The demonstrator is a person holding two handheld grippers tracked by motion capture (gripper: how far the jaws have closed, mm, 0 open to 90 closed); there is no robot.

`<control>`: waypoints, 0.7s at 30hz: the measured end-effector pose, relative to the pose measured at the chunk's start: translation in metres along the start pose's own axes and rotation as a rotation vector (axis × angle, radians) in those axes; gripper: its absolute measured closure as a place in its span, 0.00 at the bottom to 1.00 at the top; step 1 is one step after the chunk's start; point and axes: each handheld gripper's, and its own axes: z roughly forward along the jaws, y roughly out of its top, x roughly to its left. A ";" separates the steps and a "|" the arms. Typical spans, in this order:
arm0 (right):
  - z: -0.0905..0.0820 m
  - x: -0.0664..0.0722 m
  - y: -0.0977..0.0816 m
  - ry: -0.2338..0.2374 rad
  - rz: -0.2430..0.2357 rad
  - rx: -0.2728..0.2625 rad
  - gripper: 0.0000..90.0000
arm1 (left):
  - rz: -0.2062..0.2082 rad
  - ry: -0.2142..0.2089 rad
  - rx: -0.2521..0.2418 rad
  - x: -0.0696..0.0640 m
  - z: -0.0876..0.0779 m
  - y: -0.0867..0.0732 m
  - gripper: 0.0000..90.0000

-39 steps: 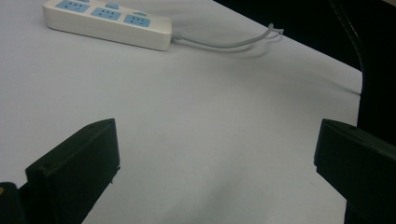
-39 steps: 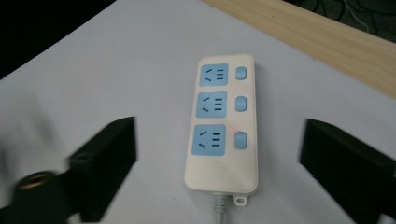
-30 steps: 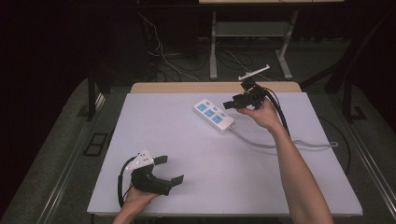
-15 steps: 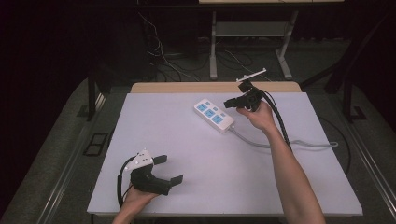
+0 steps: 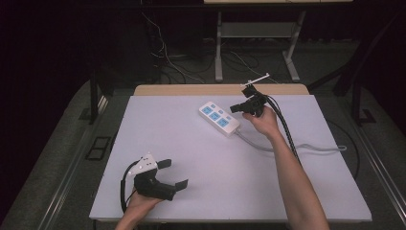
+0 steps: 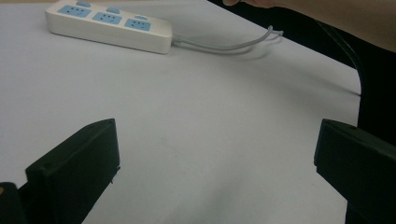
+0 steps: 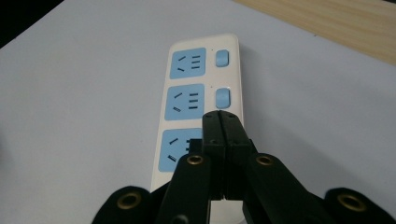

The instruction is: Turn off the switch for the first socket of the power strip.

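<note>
I see the white power strip (image 5: 219,118) lying flat on the pale counter (image 5: 191,158), toward its far edge and a little right of the middle, set at a slant with its three blue sockets facing up and a blue switch beside each one. Its grey cable (image 5: 292,147) leaves the near right end and curves away across the counter to the right edge. My right gripper (image 5: 235,108) hangs over the strip's right end, and its jaws have just been closing; they now stand pressed together with nothing between them. In the right gripper view the joined tips (image 7: 220,116) sit directly below the middle switch (image 7: 222,98), over the strip's white casing beside the nearest socket, and I cannot tell whether they touch the plastic or hover just above it. My left gripper (image 5: 173,173) rests at the near left part of the counter, well apart from the strip, with its jaws spread wide and bare counter between them. In the left gripper view the strip (image 6: 108,25) lies far off at the top, with its cable (image 6: 224,45) trailing right.
</note>
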 end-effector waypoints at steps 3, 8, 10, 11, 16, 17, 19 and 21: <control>0.004 -0.002 -0.002 0.007 0.005 0.004 1.00 | 0.000 0.000 -0.001 0.000 0.000 0.000 0.00; 0.011 -0.005 -0.004 0.015 0.018 0.011 1.00 | 0.002 -0.001 0.002 0.000 0.001 0.000 0.00; 0.014 -0.006 -0.005 0.017 0.019 0.012 1.00 | 0.003 -0.001 0.002 0.000 0.001 0.000 0.00; 0.015 -0.006 -0.005 0.016 0.021 0.015 1.00 | 0.003 -0.001 0.003 0.000 0.001 0.000 0.00; 0.021 -0.006 -0.006 0.012 0.019 0.024 1.00 | 0.006 -0.002 0.005 0.000 0.001 0.000 0.00; 0.022 -0.006 -0.007 0.011 0.018 0.028 1.00 | 0.006 -0.002 0.005 0.000 0.001 0.000 0.00; 0.025 -0.007 -0.007 0.010 0.025 0.030 1.00 | 0.005 -0.003 0.004 0.000 0.001 0.000 0.00; 0.026 -0.008 -0.008 0.012 0.030 0.029 1.00 | 0.006 -0.003 0.005 0.000 0.001 0.000 0.00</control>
